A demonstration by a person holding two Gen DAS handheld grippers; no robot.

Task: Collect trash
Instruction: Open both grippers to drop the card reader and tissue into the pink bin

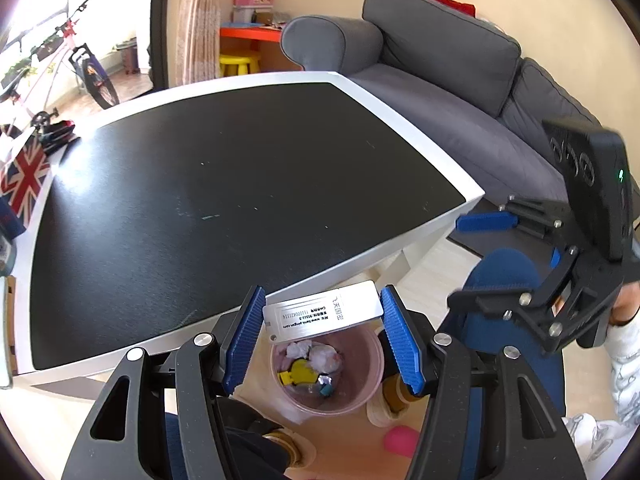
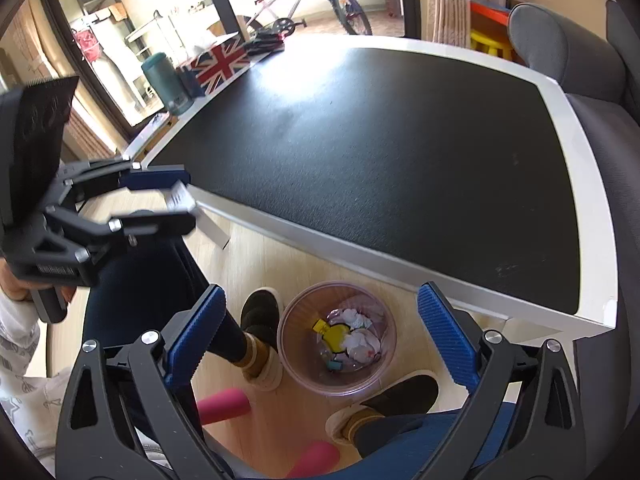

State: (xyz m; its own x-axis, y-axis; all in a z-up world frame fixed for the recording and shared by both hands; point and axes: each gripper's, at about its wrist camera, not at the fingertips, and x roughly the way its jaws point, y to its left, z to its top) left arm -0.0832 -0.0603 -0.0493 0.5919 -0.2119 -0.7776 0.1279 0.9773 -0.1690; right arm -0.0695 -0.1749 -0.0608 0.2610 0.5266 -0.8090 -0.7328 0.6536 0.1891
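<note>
Currently left gripper (image 1: 322, 338) is clamped on a flat silver packet (image 1: 322, 311) with printed text, blue pads (image 1: 245, 336) pressing its two short ends. I'm holding it directly above the pink trash bin (image 1: 370, 376), just off the near edge of the black-topped table (image 1: 240, 184). The bin sits on the wood floor between the person's slippered feet (image 2: 260, 316); crumpled white tissue (image 2: 360, 340), a yellow scrap (image 2: 336, 334) and small wrappers lie in its bottom. Right gripper (image 2: 320, 336) is released, jaws wide with nothing between them, also over the bin. Tabletop near me is bare; a Union Jack box (image 2: 218, 62) stands at its far corner.
</note>
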